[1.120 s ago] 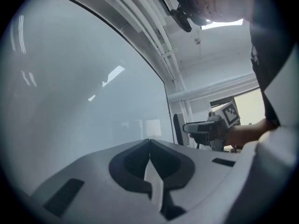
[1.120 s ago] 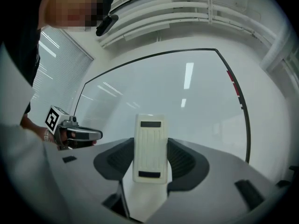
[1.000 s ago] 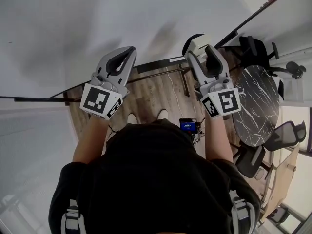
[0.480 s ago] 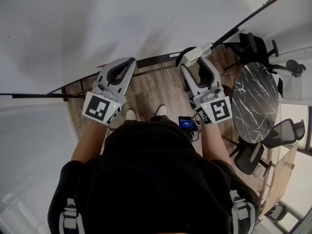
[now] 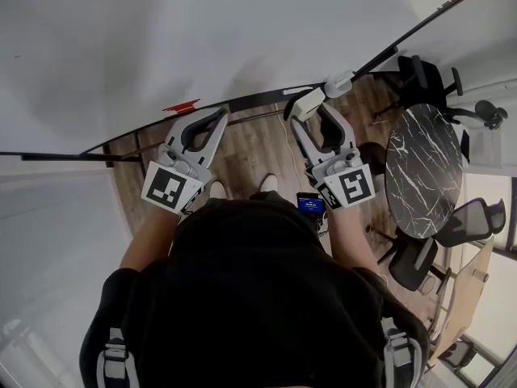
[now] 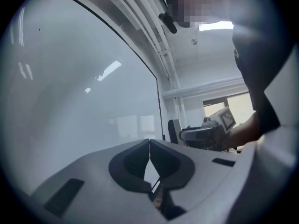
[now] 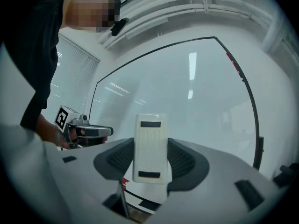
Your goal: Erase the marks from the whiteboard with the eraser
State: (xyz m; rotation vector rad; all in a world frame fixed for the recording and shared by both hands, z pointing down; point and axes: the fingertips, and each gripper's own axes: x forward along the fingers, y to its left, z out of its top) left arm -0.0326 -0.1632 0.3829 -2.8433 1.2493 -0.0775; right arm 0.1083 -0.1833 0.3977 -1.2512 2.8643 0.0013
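Observation:
The whiteboard fills the upper head view, and I make out no clear marks on it. It also spans the left gripper view and the right gripper view. My right gripper is shut on a white eraser, just below the board's lower edge. The eraser stands upright between the jaws of the right gripper. Beside it, my left gripper is shut and empty. Its tips touch.
A dark rail runs along the board's lower edge, with a small red object and a white piece on it. A black marble table and office chairs stand to the right. A small lit screen hangs near my waist.
Both grippers have moved down and toward my body, away from the board's face. The eraser now sits at the lower edge. The red object has come into view.

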